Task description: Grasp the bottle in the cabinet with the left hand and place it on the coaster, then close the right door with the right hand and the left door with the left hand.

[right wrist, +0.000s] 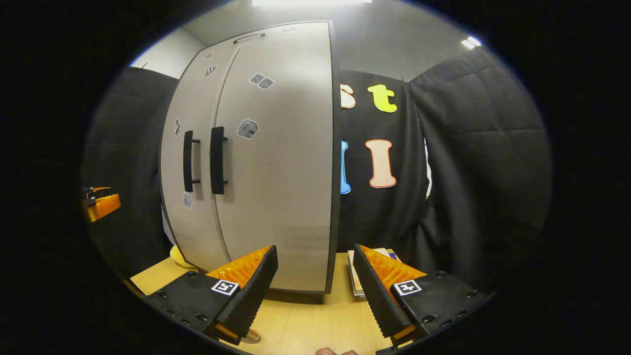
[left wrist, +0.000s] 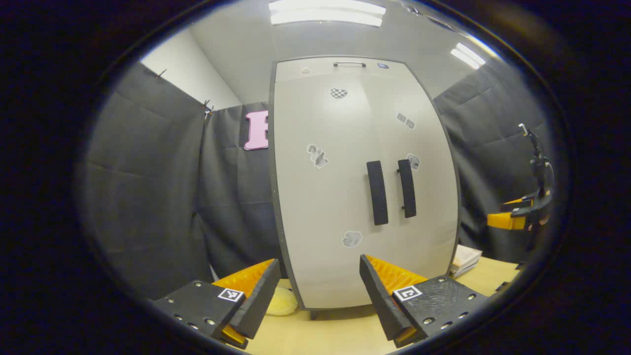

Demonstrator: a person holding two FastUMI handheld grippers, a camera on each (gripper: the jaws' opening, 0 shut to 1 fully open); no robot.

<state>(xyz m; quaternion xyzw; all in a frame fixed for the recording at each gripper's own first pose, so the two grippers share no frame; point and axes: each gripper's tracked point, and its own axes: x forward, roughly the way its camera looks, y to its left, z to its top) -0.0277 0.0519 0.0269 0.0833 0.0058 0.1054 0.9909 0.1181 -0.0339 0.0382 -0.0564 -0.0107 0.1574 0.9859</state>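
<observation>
— What do we see in front of us?
— The cabinet (left wrist: pixel 345 197) stands on the wooden table (left wrist: pixel 335 335). Both its doors are shut, so we cannot see the bottle.
— And our grippers?
— Our left gripper (left wrist: pixel 319 291) has its fingers wide apart, holding nothing. Our right gripper (right wrist: pixel 315 283) is the same, apart and empty.
— Anything else?
— Some books (left wrist: pixel 464 260) lie beside the cabinet.

We're looking at the left tool (left wrist: pixel 319 301): black ribbed fingers (left wrist: pixel 379 296) backed in bright orange, black plates studded with small screws, each wearing a square black-and-white marker. The right tool (right wrist: pixel 315 293) is showing the same black-and-orange build, screws and markers alike.
</observation>
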